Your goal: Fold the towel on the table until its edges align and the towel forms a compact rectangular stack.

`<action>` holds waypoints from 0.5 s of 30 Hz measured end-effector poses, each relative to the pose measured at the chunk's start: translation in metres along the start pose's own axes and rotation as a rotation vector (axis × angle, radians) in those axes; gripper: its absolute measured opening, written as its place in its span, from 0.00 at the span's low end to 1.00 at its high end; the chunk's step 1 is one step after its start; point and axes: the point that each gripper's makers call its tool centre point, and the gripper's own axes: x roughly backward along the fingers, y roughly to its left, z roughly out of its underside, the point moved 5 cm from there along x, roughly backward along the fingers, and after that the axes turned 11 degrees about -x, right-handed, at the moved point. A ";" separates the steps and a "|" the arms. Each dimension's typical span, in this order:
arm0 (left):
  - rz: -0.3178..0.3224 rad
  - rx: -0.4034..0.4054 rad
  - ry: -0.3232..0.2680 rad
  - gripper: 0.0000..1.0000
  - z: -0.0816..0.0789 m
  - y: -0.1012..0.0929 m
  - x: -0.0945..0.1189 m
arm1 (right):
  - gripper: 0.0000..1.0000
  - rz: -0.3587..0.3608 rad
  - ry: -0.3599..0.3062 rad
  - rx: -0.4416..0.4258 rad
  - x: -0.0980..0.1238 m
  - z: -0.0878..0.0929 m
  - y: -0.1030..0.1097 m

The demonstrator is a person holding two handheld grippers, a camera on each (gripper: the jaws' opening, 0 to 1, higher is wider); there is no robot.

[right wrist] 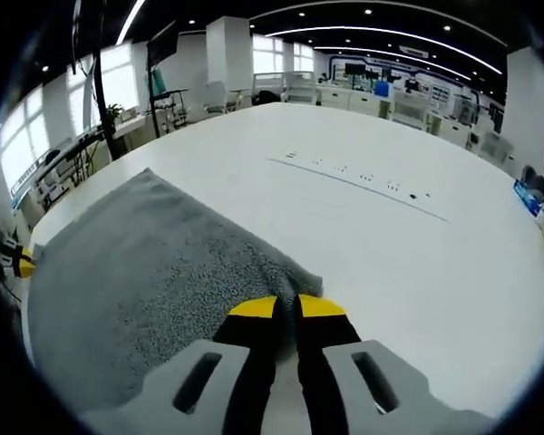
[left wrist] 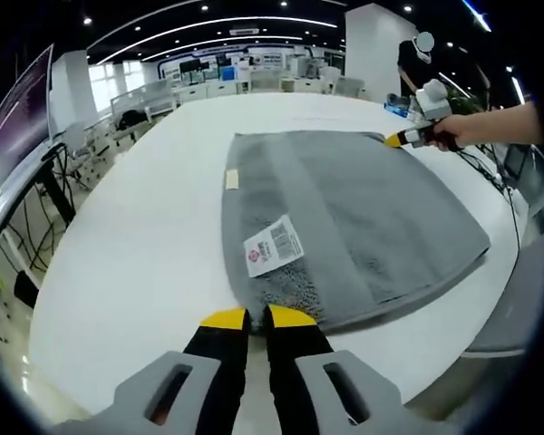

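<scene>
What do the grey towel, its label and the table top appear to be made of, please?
Towel: looped terry cloth, probably cotton, going by its nubbly pile and flat woven band. Label: printed paper or fabric with a barcode; I cannot tell which. Table: smooth white laminate, seemingly matte with slight sheen.

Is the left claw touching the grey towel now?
Touching. In the left gripper view the left claw has its yellow tips closed on the near edge of the towel.

Towel [left wrist: 363,217] tag [left wrist: 273,246] — print unreadable

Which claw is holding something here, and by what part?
Both: the left claw pinches the gray towel at one corner, and the right claw pinches another corner of it.
</scene>
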 end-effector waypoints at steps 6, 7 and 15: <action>0.031 -0.019 -0.001 0.07 -0.015 -0.034 -0.006 | 0.05 0.023 -0.006 -0.023 0.011 0.005 -0.030; 0.036 -0.022 0.000 0.07 -0.016 -0.035 -0.007 | 0.05 0.025 -0.008 -0.025 0.013 0.006 -0.035; 0.101 -0.081 0.005 0.07 -0.032 -0.088 -0.010 | 0.04 0.044 -0.040 -0.065 0.037 0.019 -0.071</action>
